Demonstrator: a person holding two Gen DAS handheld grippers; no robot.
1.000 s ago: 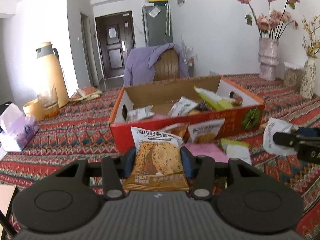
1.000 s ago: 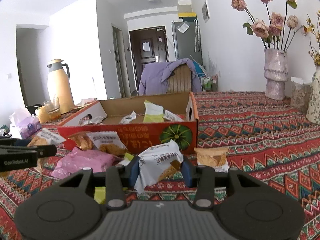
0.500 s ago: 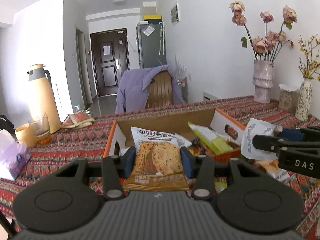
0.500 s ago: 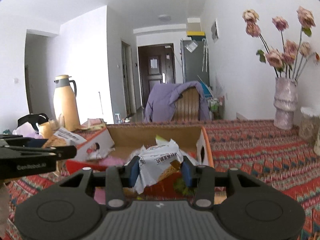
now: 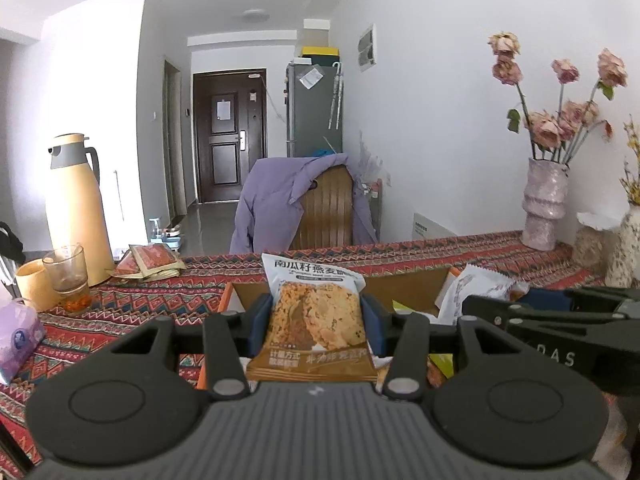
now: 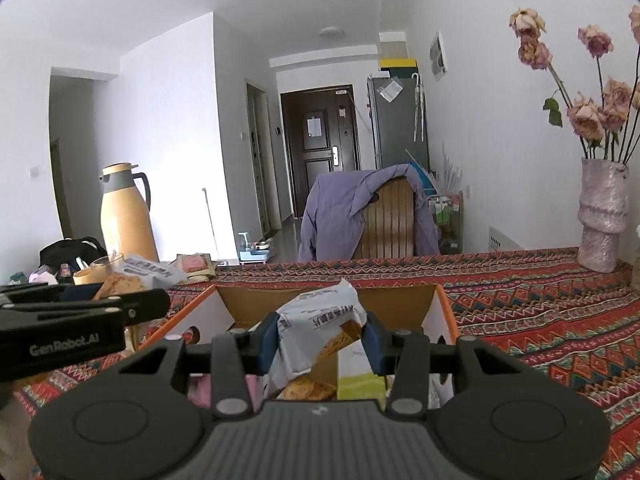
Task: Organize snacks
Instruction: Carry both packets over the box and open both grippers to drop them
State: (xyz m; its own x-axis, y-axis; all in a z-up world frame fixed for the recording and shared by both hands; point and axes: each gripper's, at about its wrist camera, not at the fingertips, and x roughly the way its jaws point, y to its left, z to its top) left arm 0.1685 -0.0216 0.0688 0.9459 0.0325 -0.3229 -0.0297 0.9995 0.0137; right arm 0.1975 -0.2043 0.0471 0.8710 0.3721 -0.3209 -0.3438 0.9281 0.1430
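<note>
Left wrist view: left gripper (image 5: 316, 322) clamps oat cookie packet (image 5: 316, 312) above cardboard box (image 5: 404, 286). Right gripper (image 6: 322, 336) pinches crumpled white snack packet (image 6: 316, 320) over the box's near edge.

Grippers hide most of the cardboard box (image 6: 400, 300)

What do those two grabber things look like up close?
Each hand-held gripper is matte black plastic with a ribbed grey body, two round discs and blue pads on its fingers. The left hand-held gripper has white "GenRobot.AI" lettering on its side; the right hand-held gripper shows "DAS".
</note>
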